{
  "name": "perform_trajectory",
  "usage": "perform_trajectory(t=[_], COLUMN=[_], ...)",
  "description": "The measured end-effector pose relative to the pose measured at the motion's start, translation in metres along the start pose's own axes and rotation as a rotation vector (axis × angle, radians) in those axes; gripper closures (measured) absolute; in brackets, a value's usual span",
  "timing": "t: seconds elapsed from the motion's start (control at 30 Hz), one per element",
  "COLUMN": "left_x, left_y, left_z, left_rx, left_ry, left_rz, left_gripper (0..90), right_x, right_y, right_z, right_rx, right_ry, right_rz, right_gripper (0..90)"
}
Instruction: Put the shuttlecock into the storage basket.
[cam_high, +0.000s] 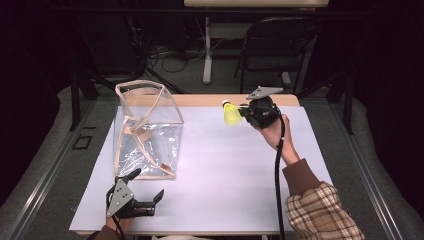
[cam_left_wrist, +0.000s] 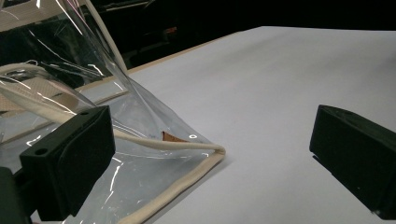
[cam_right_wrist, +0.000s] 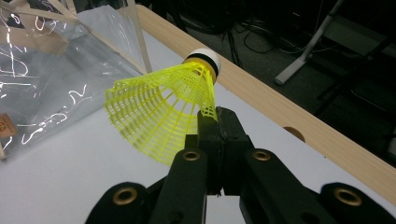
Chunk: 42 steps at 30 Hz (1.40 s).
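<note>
Open counter across the middle and right; the clear bag blocks the left.

The white counter (cam_high: 225, 170) is left bare between the two tongs, so a wide passage is offered from its near edge to its far wooden edge. The left side is taken up by an upright transparent bag (cam_high: 147, 130) with cream trim, its mouth open upward. The left tongs (cam_high: 145, 192) are held apart just beside the bag's near corner, one jaw against the plastic, the other over bare surface. At the far edge the right tongs (cam_high: 240, 112) are closed on a yellow shuttlecock (cam_high: 231, 114), raised above the counter, well apart from the bag, with free room seen between them.
</note>
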<state>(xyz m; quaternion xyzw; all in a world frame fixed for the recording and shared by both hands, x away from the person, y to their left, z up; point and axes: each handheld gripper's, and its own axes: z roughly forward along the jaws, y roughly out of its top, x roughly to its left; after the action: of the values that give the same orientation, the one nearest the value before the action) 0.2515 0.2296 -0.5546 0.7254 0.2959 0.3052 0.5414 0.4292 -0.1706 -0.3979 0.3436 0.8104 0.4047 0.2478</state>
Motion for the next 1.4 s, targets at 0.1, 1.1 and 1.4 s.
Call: perform_trajectory(t=[0.1, 1.1, 1.4], left_x=[0.0, 0.0, 0.0], left_y=[0.0, 0.0, 0.0], left_z=[0.0, 0.0, 0.0], left_rx=[0.0, -0.002, -0.002], left_ry=[0.0, -0.001, -0.001], left_rz=[0.0, -0.001, -0.001], left_gripper=[0.0, 0.1, 0.1], right_x=[0.002, 0.018, 0.022], right_y=[0.003, 0.029, 0.036], right_z=[0.003, 0.028, 0.035], right_rx=[-0.002, -0.006, -0.009], right_ry=[0.005, 0.04, 0.049], right_rz=[0.001, -0.02, -0.024], right_gripper=[90.0, 90.0, 90.0])
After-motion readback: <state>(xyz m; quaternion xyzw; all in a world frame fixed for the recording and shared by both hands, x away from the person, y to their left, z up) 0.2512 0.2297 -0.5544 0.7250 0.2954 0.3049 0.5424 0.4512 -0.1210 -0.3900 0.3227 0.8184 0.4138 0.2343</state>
